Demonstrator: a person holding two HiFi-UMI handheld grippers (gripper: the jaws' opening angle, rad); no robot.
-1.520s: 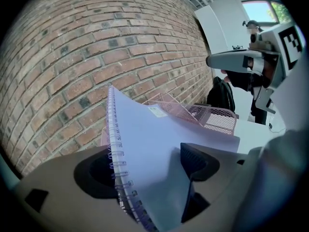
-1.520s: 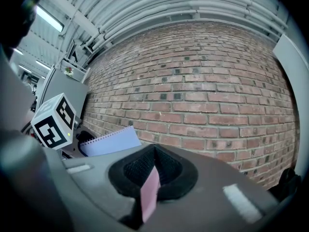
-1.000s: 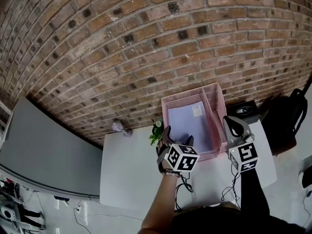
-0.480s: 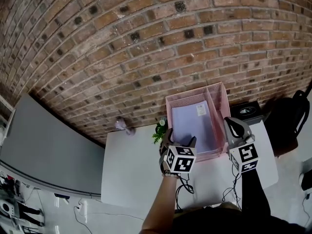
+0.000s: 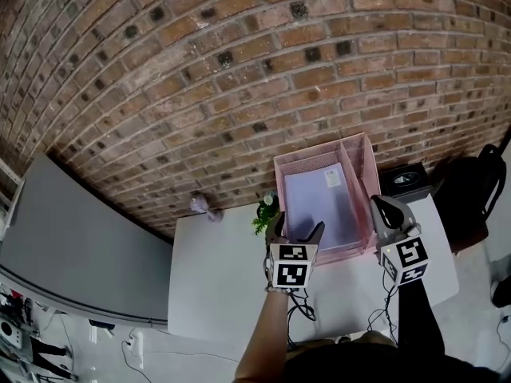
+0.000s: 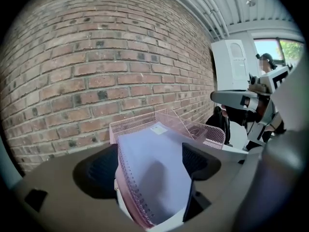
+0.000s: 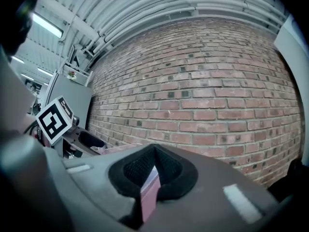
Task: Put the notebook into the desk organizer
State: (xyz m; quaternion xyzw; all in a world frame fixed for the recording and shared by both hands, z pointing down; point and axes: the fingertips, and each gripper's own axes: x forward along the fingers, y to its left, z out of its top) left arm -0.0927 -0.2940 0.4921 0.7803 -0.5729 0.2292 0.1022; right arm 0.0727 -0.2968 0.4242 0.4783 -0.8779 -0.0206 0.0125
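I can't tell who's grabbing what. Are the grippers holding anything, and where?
The right gripper pinches the pink desk organizer by its right edge, near the front. The left gripper is open, holding nothing.

Between your left gripper's (image 5: 297,228) black pads (image 6: 96,170) lies a pale lilac notebook (image 5: 318,206), in a pink mesh desk organizer (image 5: 364,166). Beyond it, the brick wall (image 5: 200,70) is reddish-brown with grey mortar. The surface (image 5: 215,278) beneath is white, and your right gripper's (image 5: 383,207) cube (image 5: 406,260) shows black-and-white square markers.

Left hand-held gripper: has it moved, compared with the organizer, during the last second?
Yes, slightly. In the head view the left hand-held gripper has drawn back from the organizer, toward the person.
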